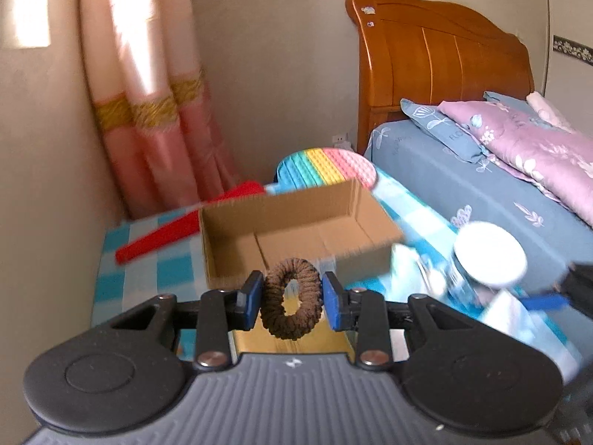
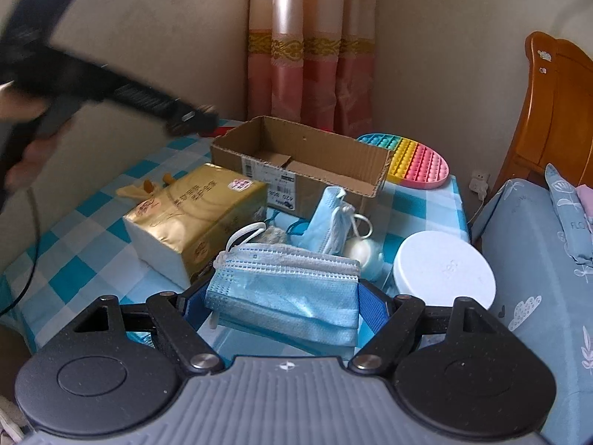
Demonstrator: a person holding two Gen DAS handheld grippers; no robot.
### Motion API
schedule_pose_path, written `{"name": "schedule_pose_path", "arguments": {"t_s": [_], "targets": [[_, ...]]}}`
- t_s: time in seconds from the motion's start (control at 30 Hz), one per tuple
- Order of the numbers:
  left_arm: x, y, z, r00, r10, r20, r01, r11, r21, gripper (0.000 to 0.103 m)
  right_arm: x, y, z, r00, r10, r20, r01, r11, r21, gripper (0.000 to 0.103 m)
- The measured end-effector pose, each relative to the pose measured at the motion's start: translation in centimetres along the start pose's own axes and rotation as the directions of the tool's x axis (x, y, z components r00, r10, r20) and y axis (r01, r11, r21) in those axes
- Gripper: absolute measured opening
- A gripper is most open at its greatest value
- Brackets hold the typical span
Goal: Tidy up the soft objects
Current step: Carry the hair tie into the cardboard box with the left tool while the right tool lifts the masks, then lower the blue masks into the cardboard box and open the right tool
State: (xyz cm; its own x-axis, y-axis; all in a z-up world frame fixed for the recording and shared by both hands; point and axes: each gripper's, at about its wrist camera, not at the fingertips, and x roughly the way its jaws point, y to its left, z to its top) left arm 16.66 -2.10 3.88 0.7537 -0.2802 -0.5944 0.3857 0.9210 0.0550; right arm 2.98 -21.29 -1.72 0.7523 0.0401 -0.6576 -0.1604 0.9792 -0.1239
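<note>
My left gripper [image 1: 292, 298] is shut on a brown hair scrunchie [image 1: 291, 298], held in the air just in front of the open cardboard box [image 1: 296, 230]. The box also shows in the right wrist view [image 2: 296, 155]; it looks empty. My right gripper [image 2: 283, 306] is shut on a blue face mask [image 2: 285, 296], lifted slightly above the checked tablecloth [image 2: 85, 244]. A second crumpled blue mask [image 2: 330, 218] and a white soft ball [image 2: 361, 252] lie in front of the box. The left gripper appears blurred at the upper left of the right wrist view [image 2: 189, 118].
A gold tissue pack [image 2: 192, 215] lies left of the masks. A white round lid [image 2: 444, 270] sits at the table's right edge. A rainbow pop-it [image 2: 411, 159] lies behind the box, a red object [image 1: 185, 226] to its left. The bed [image 1: 500, 200] is on the right.
</note>
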Motion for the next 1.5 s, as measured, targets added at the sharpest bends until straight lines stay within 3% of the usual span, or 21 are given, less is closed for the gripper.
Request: {"name": "schedule_pose_path", "arguments": {"t_s": [0.2, 0.3, 0.37, 0.43, 0.53, 0.63, 0.83, 1.1, 1.43, 1.5], "targets": [[5.6, 1.5, 3.2, 0.999, 0.023, -0.030, -0.023, 1.000, -0.006, 0.033, 0.5, -0.5, 0.5, 1.000, -0.018, -0.007, 0.018, 1.000, 0.004, 0.083], [7.5, 2.1, 3.4, 0.998, 0.041, -0.047, -0.041, 0.999, -0.007, 0.049, 0.8, -0.6, 0.7, 1.000, -0.022, -0.011, 0.022, 1.000, 0.003, 0.083], [8.4, 2.4, 3.2, 0.996, 0.066, -0.057, -0.066, 0.998, 0.006, 0.075, 0.9, -0.6, 0.9, 1.000, -0.025, -0.013, 0.025, 1.000, -0.001, 0.083], [8.2, 2.8, 2.7, 0.995, 0.087, -0.044, -0.087, 0.996, 0.001, 0.084, 1.1, -0.5, 1.0, 0.999, -0.028, -0.016, 0.028, 1.000, -0.004, 0.083], [7.0, 3.3, 2.0, 0.997, 0.065, -0.037, -0.067, 0.997, -0.033, 0.086, 1.2, -0.4, 1.3, 1.000, -0.025, -0.017, 0.025, 1.000, -0.009, 0.083], [5.0, 3.4, 1.0, 0.998, 0.068, -0.021, -0.069, 0.996, -0.053, 0.098, 1.4, -0.3, 1.6, 1.000, -0.021, -0.018, 0.021, 1.000, -0.016, 0.083], [0.0, 2.1, -2.2, 0.996, 0.094, 0.003, -0.094, 0.993, -0.078, 0.101, 1.8, -0.4, 2.9, 1.000, -0.016, -0.006, 0.015, 1.000, -0.026, 0.083], [-4.4, 0.9, -7.3, 0.985, 0.174, -0.007, -0.173, 0.976, -0.134, 0.102, 4.2, -1.7, 7.8, 1.000, -0.026, 0.016, 0.026, 0.999, -0.035, 0.084], [-4.8, 0.4, -10.9, 0.984, 0.163, -0.066, -0.172, 0.971, -0.168, 0.102, 10.4, -3.1, 13.5, 0.994, -0.107, -0.006, 0.107, 0.993, -0.041, 0.084], [-4.7, 0.5, -11.4, 0.985, 0.158, -0.076, -0.169, 0.969, -0.178, 0.102, 11.3, -3.1, 14.1, 0.993, -0.113, -0.011, 0.113, 0.993, -0.040, 0.090]]}}
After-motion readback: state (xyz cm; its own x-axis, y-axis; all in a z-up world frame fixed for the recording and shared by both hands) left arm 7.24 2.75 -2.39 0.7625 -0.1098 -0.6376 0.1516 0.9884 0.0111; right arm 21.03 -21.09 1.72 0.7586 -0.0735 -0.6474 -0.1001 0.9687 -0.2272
